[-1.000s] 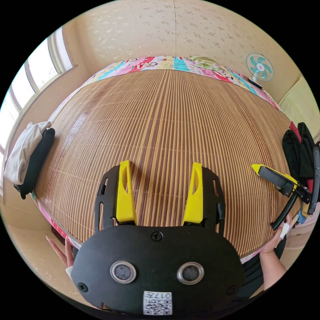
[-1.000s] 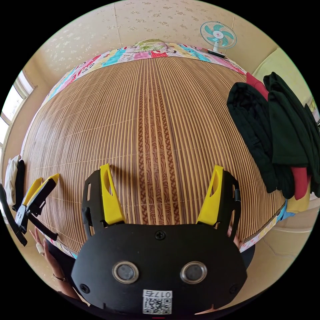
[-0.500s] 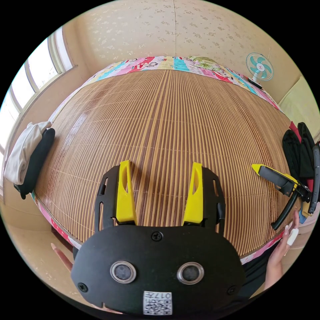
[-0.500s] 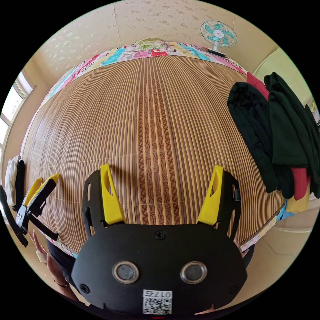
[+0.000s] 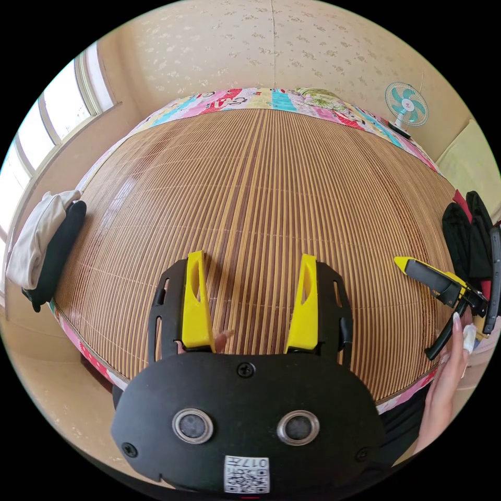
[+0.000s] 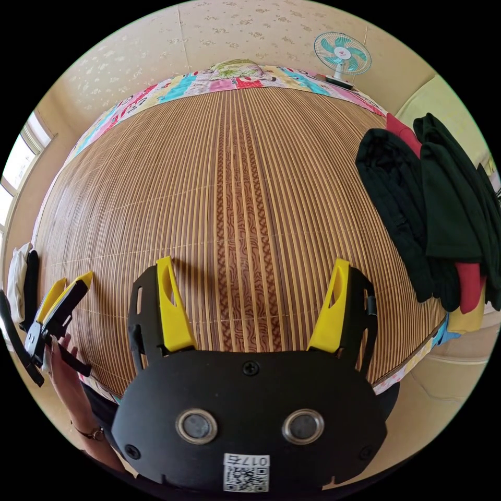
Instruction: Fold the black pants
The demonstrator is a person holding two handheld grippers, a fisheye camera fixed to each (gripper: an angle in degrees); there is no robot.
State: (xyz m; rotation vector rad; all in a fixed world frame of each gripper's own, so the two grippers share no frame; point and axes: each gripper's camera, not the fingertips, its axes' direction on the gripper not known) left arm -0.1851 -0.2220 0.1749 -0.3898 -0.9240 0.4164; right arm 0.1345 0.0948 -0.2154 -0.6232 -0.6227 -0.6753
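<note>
My hands are just closing on both grippers; the black pants aren't touched yet.

My left gripper [image 5: 250, 292] and right gripper [image 6: 253, 297] both lie on the bamboo mat [image 5: 271, 198], jaws spread with nothing between them. A moment ago my hand [image 5: 449, 365] hung below the right gripper's handle; now it is on it, and my other hand [image 6: 65, 365] has likewise come up to the left gripper's handle. The grippers themselves haven't moved. The black pants [image 6: 402, 209] sit in the clothes pile [image 6: 454, 209] well off to the right of my right jaws, so I judge fetching them comes next.
</note>
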